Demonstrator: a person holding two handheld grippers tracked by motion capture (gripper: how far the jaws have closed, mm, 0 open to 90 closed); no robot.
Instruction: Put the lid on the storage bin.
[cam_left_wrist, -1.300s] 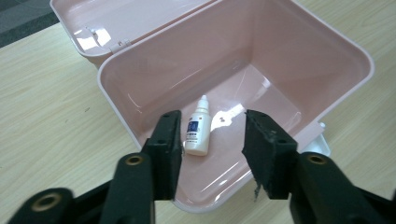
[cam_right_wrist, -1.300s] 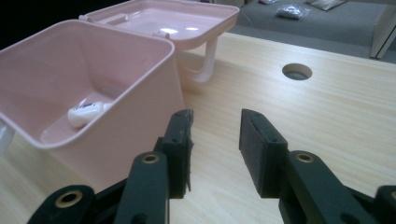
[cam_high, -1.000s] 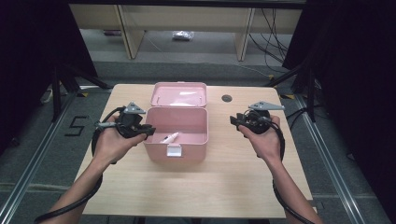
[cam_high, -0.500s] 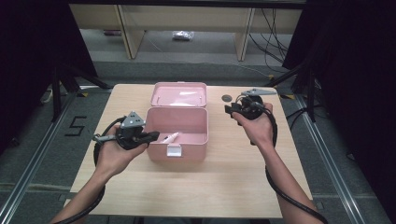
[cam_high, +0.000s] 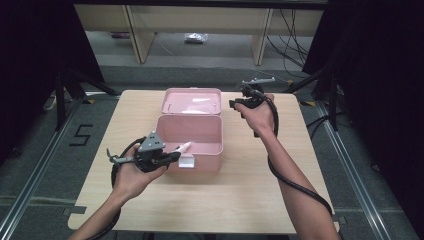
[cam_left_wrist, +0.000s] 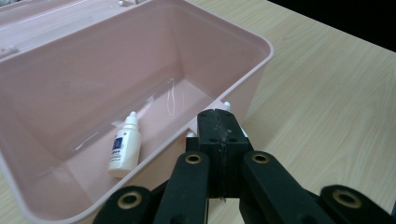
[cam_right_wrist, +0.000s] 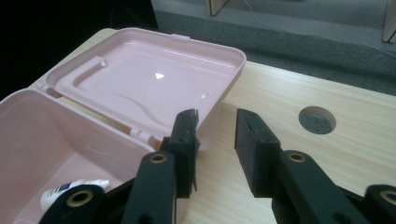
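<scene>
A box (cam_high: 190, 142) stood near the middle of the table (cam_high: 250, 190), its lid (cam_high: 192, 101) thrown back flat on the tabletop behind it, and a small bottle (cam_left_wrist: 125, 151) lay on the floor inside the box. The left gripper (cam_high: 172, 156) was held at the box's near left corner, just before its front wall, while the right gripper (cam_high: 235, 104) hung to the right of the lid, toward the table's far edge. A round hole (cam_right_wrist: 317, 120) sat in the tabletop to the right of the lid, beyond the right gripper.
</scene>
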